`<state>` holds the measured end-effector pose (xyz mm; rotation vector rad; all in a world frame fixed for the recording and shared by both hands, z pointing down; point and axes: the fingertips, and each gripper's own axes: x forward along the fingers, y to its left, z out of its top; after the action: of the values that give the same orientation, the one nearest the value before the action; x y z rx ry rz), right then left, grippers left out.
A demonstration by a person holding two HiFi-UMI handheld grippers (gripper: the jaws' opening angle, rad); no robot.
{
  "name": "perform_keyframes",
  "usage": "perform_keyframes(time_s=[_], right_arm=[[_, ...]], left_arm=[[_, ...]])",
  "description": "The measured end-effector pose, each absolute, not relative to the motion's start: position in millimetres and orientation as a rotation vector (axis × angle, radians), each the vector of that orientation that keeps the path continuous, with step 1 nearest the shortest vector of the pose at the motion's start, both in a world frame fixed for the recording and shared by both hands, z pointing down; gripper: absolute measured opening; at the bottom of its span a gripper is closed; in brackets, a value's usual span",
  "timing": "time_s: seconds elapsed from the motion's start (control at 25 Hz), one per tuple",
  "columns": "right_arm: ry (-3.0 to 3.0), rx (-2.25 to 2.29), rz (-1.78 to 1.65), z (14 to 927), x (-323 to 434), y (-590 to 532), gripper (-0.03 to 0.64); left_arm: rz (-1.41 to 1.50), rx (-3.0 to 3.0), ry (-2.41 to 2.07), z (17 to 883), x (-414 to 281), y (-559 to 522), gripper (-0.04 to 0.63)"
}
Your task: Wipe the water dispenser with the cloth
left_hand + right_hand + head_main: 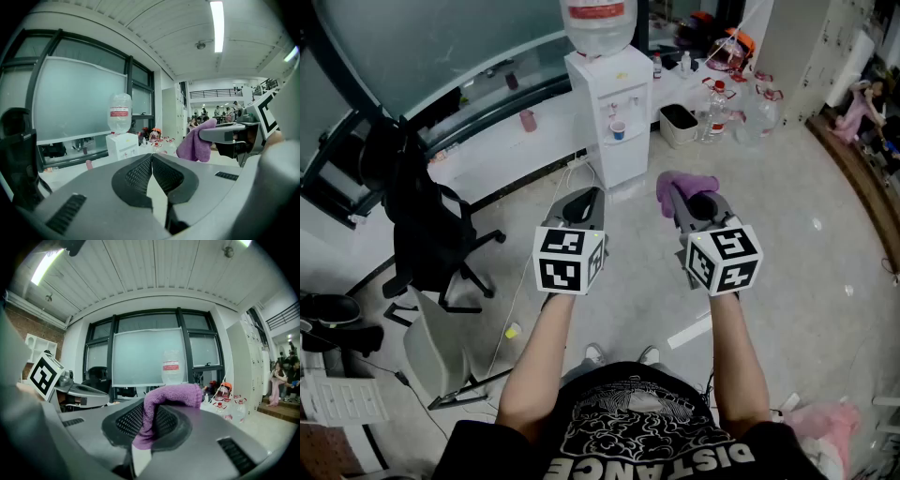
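Floor (633,234) before the water dispenser (614,122) lay open, approach clear. Office chair (431,225) crowded the left side. Bin (679,124) and bottles (741,112) stood just right of the dispenser.

The pale, glossy floor (787,244) carries a white box-shaped water dispenser (614,122) at far centre. A white rectangular bin (679,125) and clear plastic bottles (718,111) stand just to its right. A black wheeled office chair (431,230) stands at left, and a small yellow scrap (513,330) lies nearer.
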<state>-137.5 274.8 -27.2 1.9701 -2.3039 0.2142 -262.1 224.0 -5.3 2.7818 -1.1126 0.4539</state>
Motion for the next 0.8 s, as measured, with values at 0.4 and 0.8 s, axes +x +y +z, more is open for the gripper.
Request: perform_keyframes(time_s=[0.4,0.8], right_arm=[[-2.344,1.951,0.216,-24,-103,278,0.043],[-2.393,1.918,0.217,-19,-72,257,0.043]], left_arm=[[0.493,2.774,-1.141,0,-223,231,0.028],[0.514,2.765,-1.175,1,-188,208,0.028]])
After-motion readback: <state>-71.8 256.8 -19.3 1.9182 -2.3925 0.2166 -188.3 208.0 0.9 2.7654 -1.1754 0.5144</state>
